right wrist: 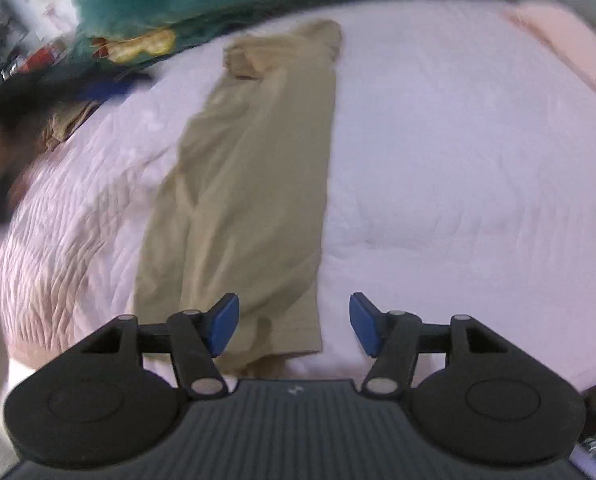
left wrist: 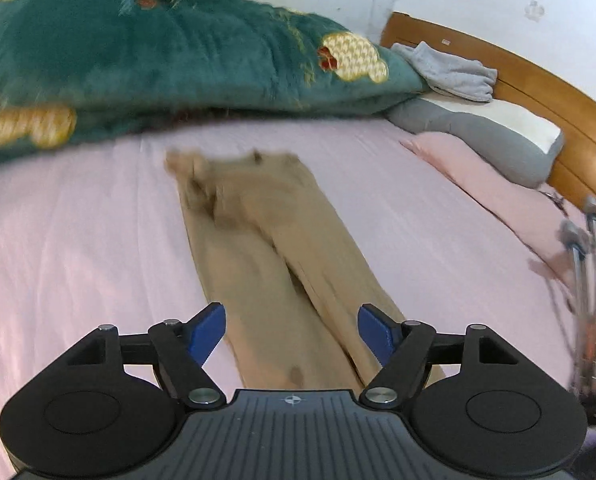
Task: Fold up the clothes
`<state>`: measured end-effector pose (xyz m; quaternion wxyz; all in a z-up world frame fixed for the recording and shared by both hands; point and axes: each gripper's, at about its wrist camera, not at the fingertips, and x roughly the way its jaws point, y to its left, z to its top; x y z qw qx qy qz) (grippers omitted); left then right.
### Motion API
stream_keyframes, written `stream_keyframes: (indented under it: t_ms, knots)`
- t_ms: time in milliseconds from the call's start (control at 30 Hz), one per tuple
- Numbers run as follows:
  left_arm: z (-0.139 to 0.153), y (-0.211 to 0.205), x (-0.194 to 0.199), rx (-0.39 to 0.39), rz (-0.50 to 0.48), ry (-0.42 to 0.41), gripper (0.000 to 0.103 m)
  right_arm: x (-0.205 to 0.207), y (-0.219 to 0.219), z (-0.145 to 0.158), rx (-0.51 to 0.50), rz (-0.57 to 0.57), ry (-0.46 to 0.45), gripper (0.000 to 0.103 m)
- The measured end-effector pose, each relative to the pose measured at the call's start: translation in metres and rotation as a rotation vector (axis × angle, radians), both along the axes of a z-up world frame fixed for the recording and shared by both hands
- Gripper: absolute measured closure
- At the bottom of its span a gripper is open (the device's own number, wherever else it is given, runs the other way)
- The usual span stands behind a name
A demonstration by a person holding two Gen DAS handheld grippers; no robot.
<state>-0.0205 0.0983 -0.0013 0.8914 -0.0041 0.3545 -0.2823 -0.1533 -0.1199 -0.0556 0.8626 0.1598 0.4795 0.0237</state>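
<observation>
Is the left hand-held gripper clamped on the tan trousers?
No: the left hand-held gripper stands open above the tan trousers, its blue pads spread apart with nothing pinched between them.

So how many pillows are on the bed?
2: a gray and white pillow against the wooden headboard, and a pink pillow just in front of it. The green blanket may hide more.

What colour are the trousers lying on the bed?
Tan, or khaki: the trousers show best in the right wrist view, laid lengthwise on the pink bedsheet.
</observation>
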Motion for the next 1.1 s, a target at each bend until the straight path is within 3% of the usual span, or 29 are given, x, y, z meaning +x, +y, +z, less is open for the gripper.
stream_keyframes:
  t_ms: [200, 233, 267, 300, 333, 500, 633, 733, 800, 867, 933, 1033, 1100]
  knots:
    - [-0.060, 0.005, -0.090, 0.001, 0.144, 0.111, 0.028, 0.011, 0.003, -0.043, 0.102, 0.058, 0.042, 0.042]
    - [-0.070, 0.004, -0.099, -0.010, 0.161, 0.142, 0.028, 0.009, 0.003, -0.044, 0.104, 0.069, 0.033, 0.046]
    - [-0.079, 0.002, -0.108, -0.018, 0.175, 0.157, 0.028, 0.006, 0.003, -0.042, 0.091, 0.082, 0.033, 0.054]
    - [-0.086, -0.001, -0.114, -0.019, 0.184, 0.171, 0.028, 0.003, 0.002, -0.040, 0.087, 0.094, 0.036, 0.084]
    - [-0.093, -0.004, -0.120, -0.020, 0.192, 0.185, 0.028, 0.000, -0.001, -0.041, 0.109, 0.099, 0.043, 0.094]
    - [-0.102, -0.017, -0.138, 0.037, 0.171, 0.176, 0.028, -0.027, -0.030, -0.027, 0.223, 0.058, -0.034, 0.099]
    - [-0.102, -0.017, -0.140, 0.060, 0.159, 0.179, 0.028, -0.045, -0.047, -0.036, 0.095, 0.053, 0.093, 0.103]
    - [-0.101, -0.020, -0.137, 0.060, 0.149, 0.172, 0.028, -0.059, -0.064, -0.037, 0.152, -0.007, 0.093, 0.099]
    - [-0.099, -0.023, -0.135, 0.053, 0.137, 0.164, 0.028, -0.063, -0.063, -0.024, 0.187, -0.011, 0.000, 0.096]
    - [-0.100, -0.025, -0.132, 0.052, 0.130, 0.161, 0.028, -0.059, -0.059, -0.011, 0.224, 0.013, -0.076, 0.083]
    - [-0.101, -0.032, -0.127, 0.052, 0.135, 0.168, 0.026, -0.047, -0.049, -0.005, 0.182, 0.037, -0.117, 0.045]
    - [-0.105, -0.041, -0.131, 0.050, 0.115, 0.138, 0.012, -0.031, -0.037, -0.011, 0.103, 0.060, -0.121, 0.042]
    - [-0.109, -0.054, -0.138, 0.105, 0.088, 0.103, 0.004, -0.021, -0.033, -0.024, 0.119, 0.057, -0.072, 0.042]
